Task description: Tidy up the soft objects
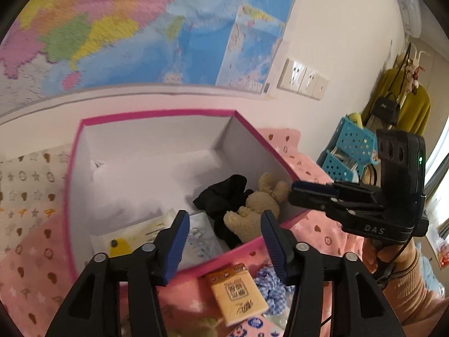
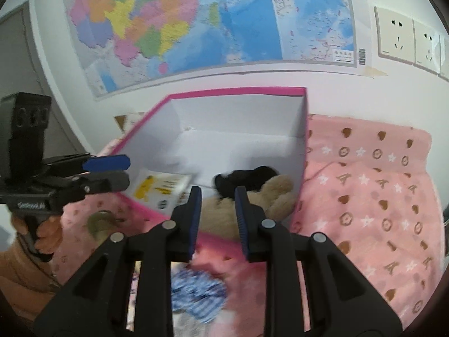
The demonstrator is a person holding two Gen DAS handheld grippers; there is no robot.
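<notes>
A pink-rimmed white box (image 1: 157,113) (image 2: 238,91) stands on the bed. In its near right corner lie a tan plush toy (image 1: 252,213) (image 2: 277,193) and a black cloth (image 1: 224,196) (image 2: 247,178). Flat tissue packs (image 1: 134,236) (image 2: 162,188) lie at its near left. My left gripper (image 1: 224,219) hovers over the near rim, open and empty. My right gripper (image 2: 218,196) stands open just above the plush, pads apart from it. On the blanket in front of the box lie a blue checked scrunchie (image 1: 272,283) (image 2: 199,292) and an orange tissue pack (image 1: 238,292).
A pink patterned blanket (image 2: 364,196) covers the bed around the box. A map (image 2: 196,22) and wall sockets (image 2: 395,36) are behind it. Blue plastic baskets (image 1: 350,146) and hanging clothes (image 1: 412,106) stand at the right. A small olive item (image 2: 98,221) lies left of the box.
</notes>
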